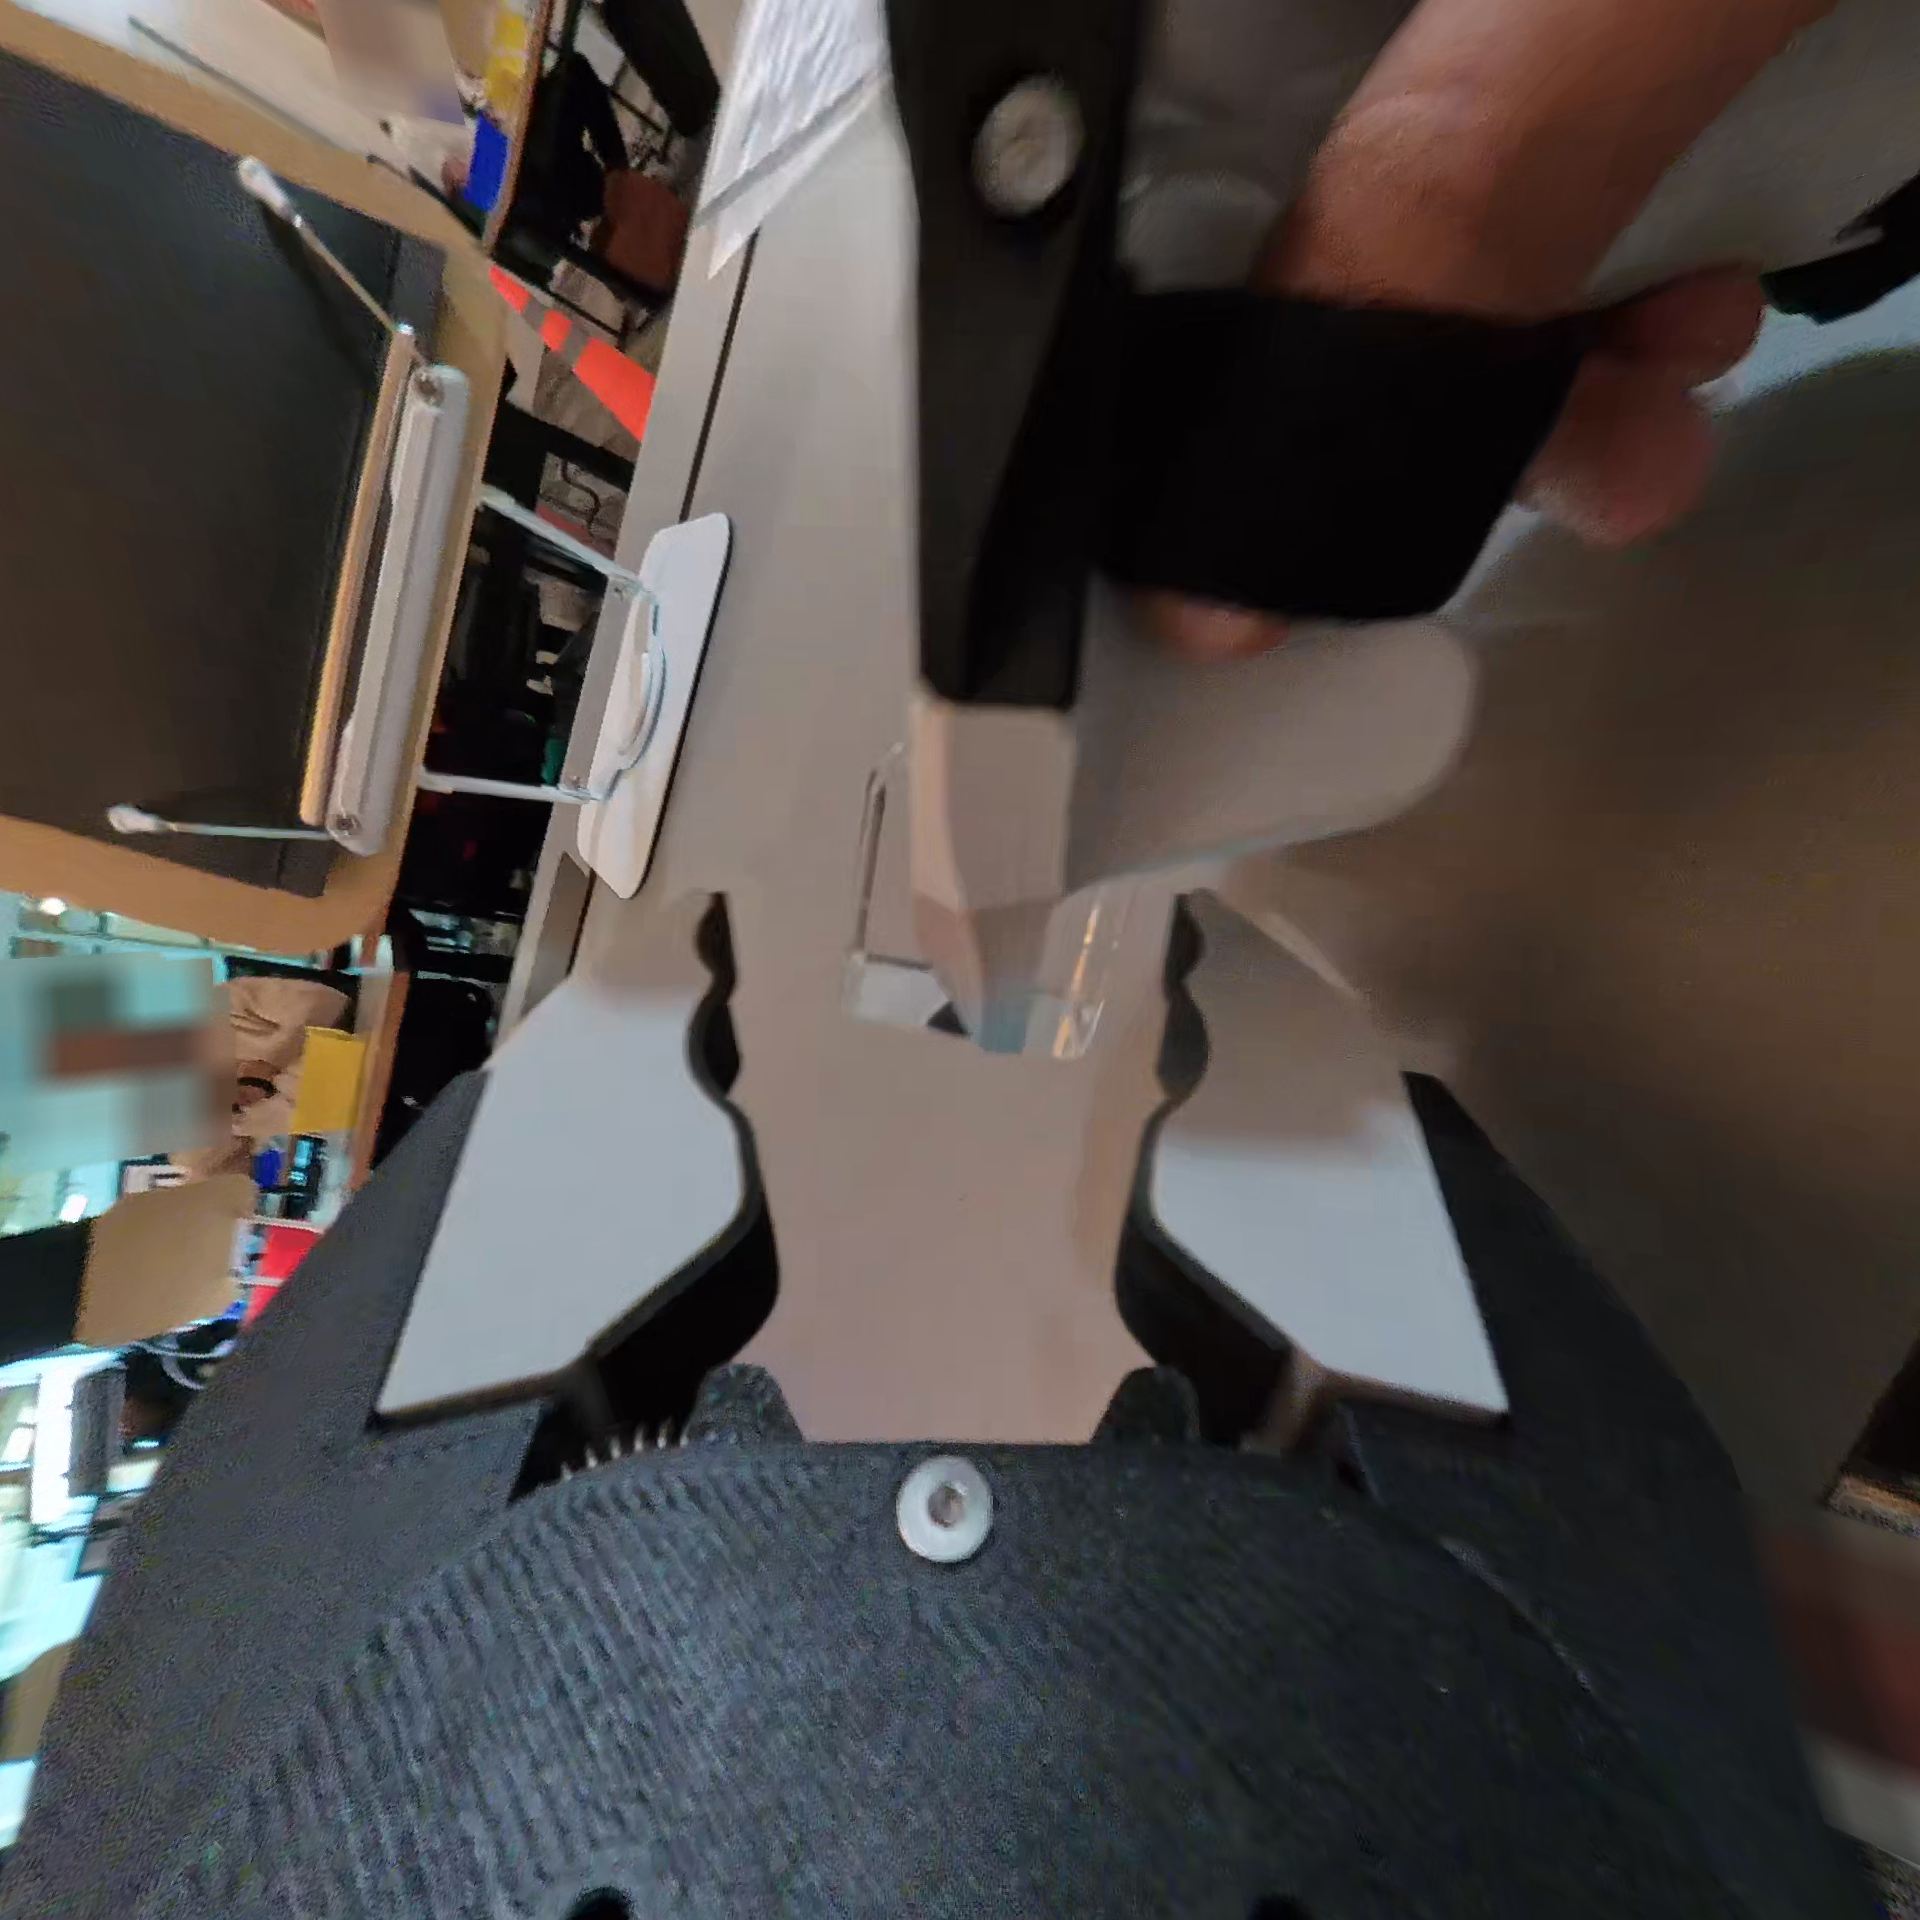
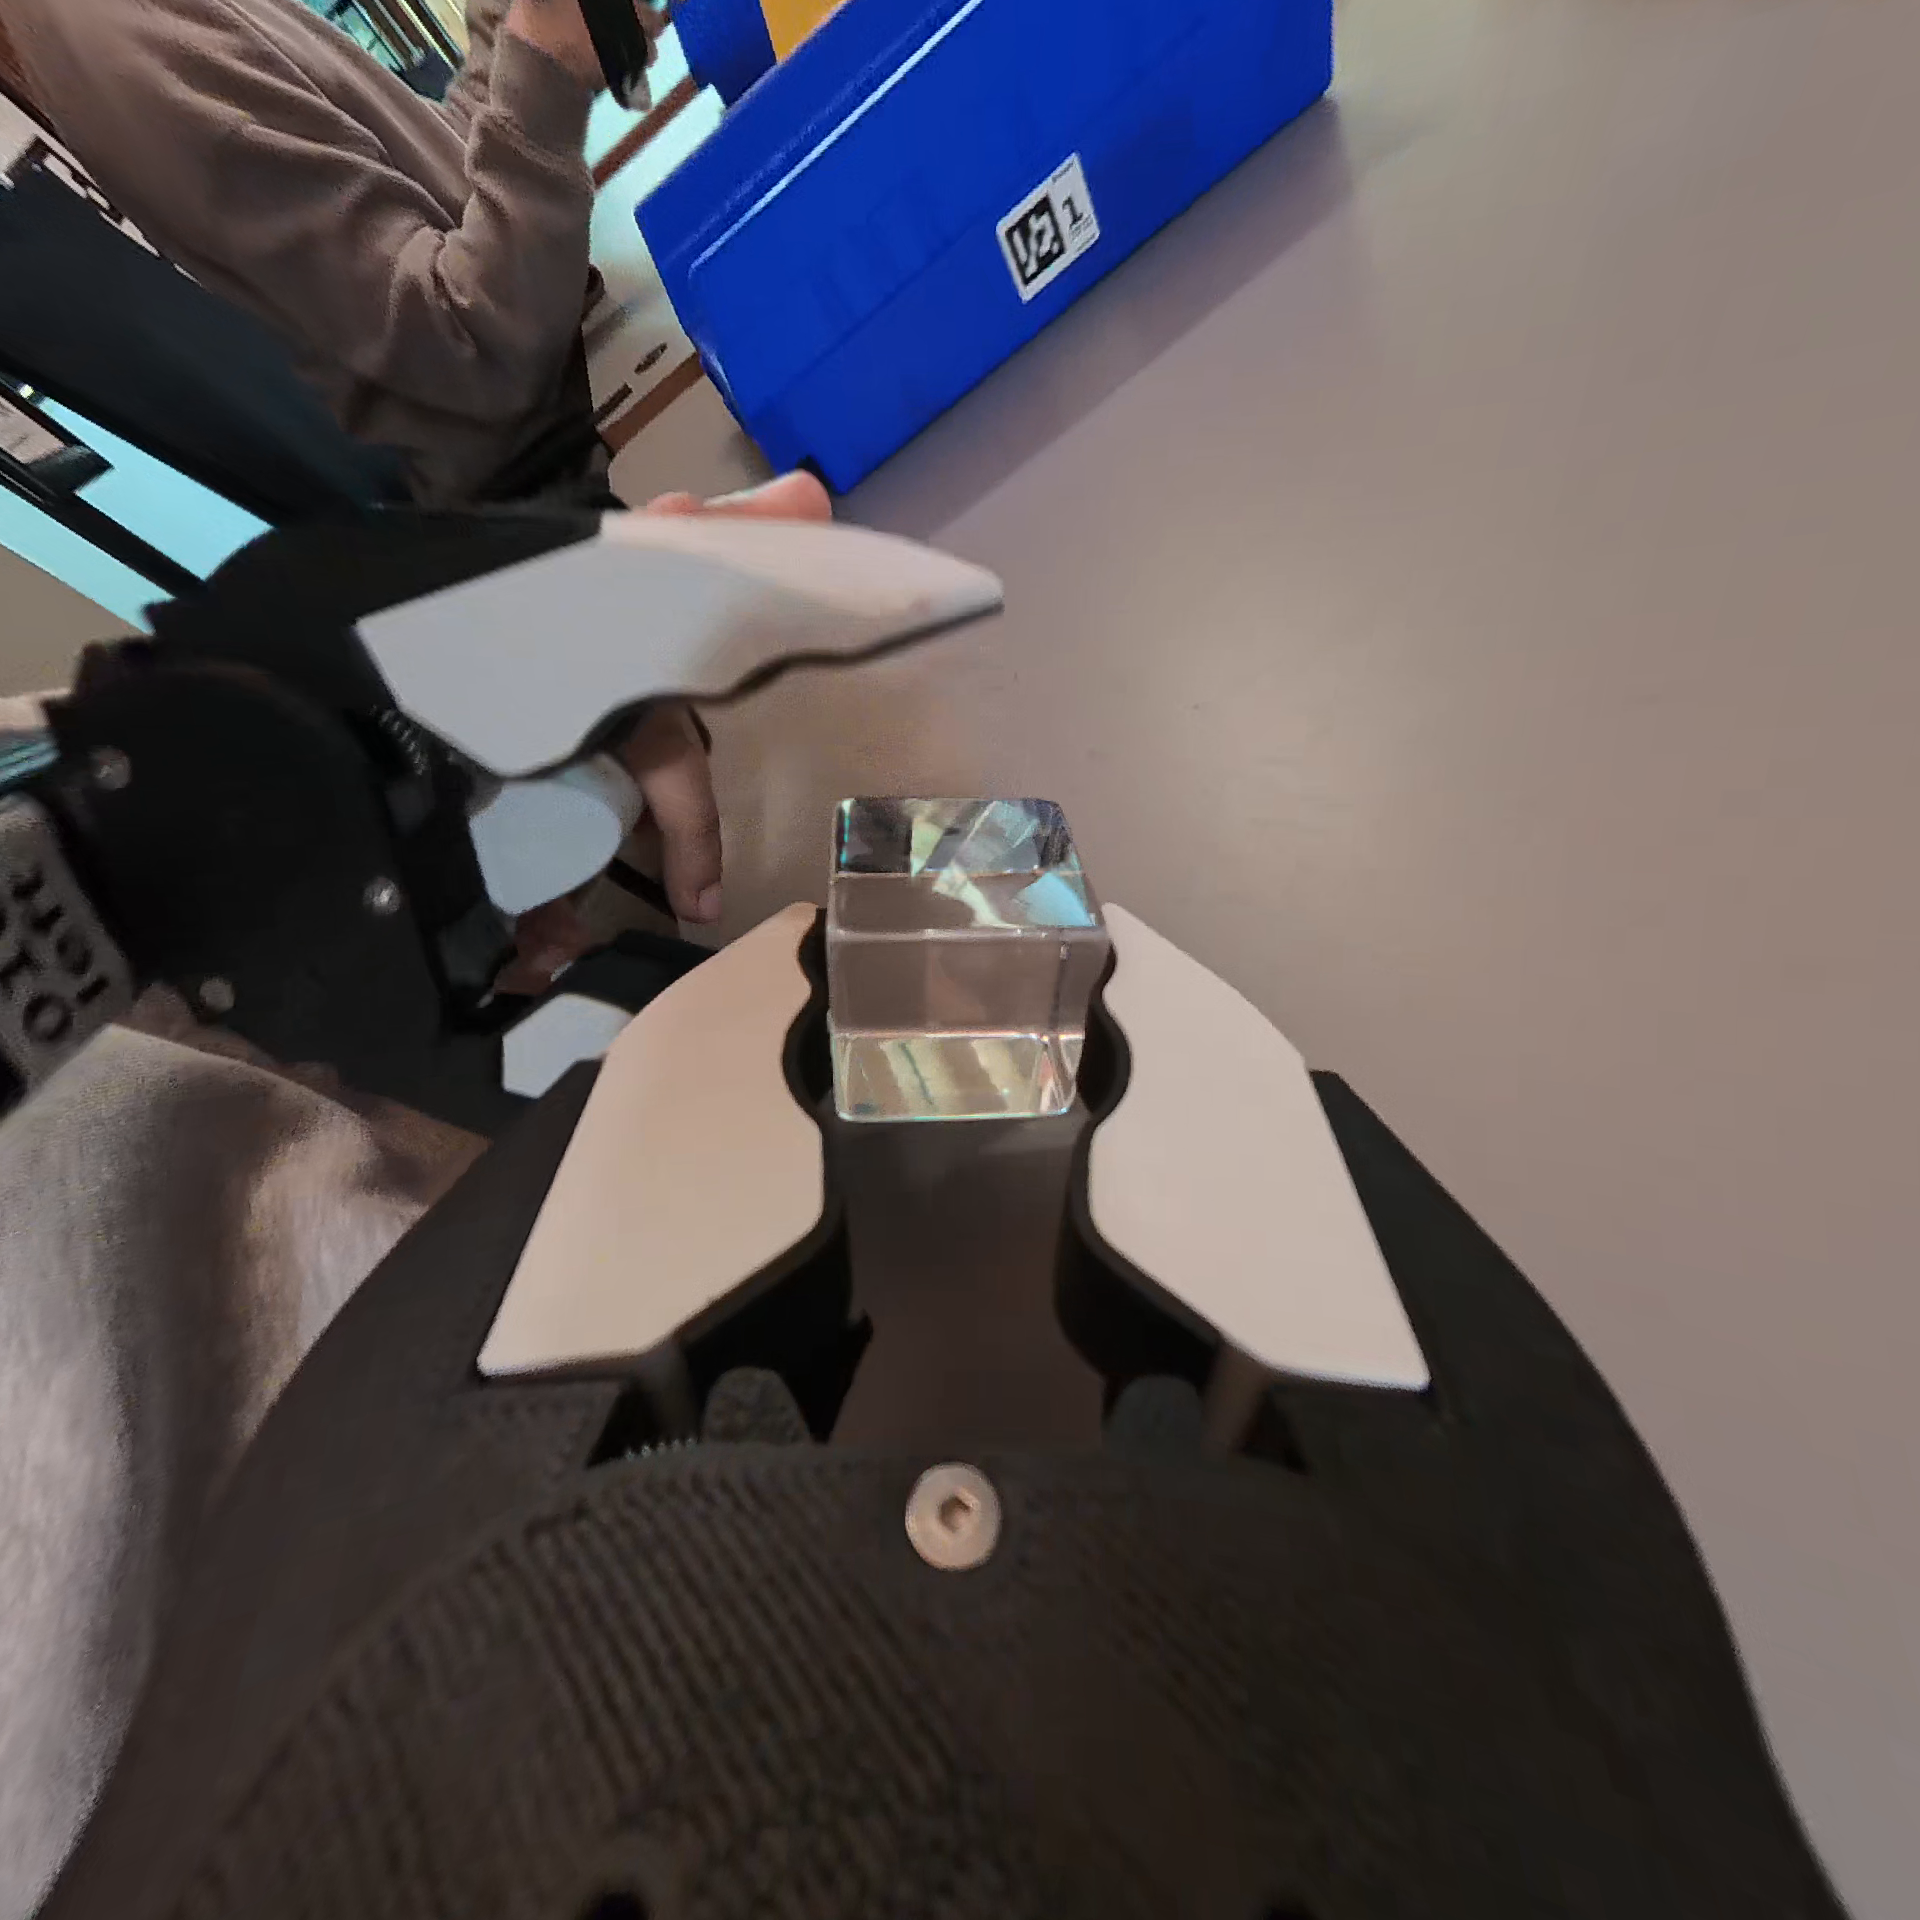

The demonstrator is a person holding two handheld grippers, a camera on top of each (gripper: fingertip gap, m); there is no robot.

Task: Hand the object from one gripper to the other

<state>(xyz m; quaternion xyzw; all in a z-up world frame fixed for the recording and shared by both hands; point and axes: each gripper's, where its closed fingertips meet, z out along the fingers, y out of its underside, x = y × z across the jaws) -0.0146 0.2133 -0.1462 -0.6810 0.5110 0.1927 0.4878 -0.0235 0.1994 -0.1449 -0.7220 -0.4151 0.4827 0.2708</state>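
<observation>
I see right gripper (image 2: 961, 961) clamped on clear cube (image 2: 961, 977), above grey tabletop (image 2: 1455, 727). Left gripper (image 1: 951, 987) jaws spread wide, cube just beyond its tips. Blue bin (image 2: 935, 260) near tabletop's far edge.

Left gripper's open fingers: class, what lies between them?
In the left wrist view, the left gripper frames the clear cube, held by the right gripper; grey table behind.

Even, soft indoor light falls on the worktop (image 2: 1455, 727), which shows a pale sheen and only faint shadows. The clear cube (image 2: 961, 956) throws bright glints from its top face and is sharp. In the left wrist view motion blur smears the hand (image 1: 1507, 239) above the cube. Both views bow outward at their edges.
</observation>
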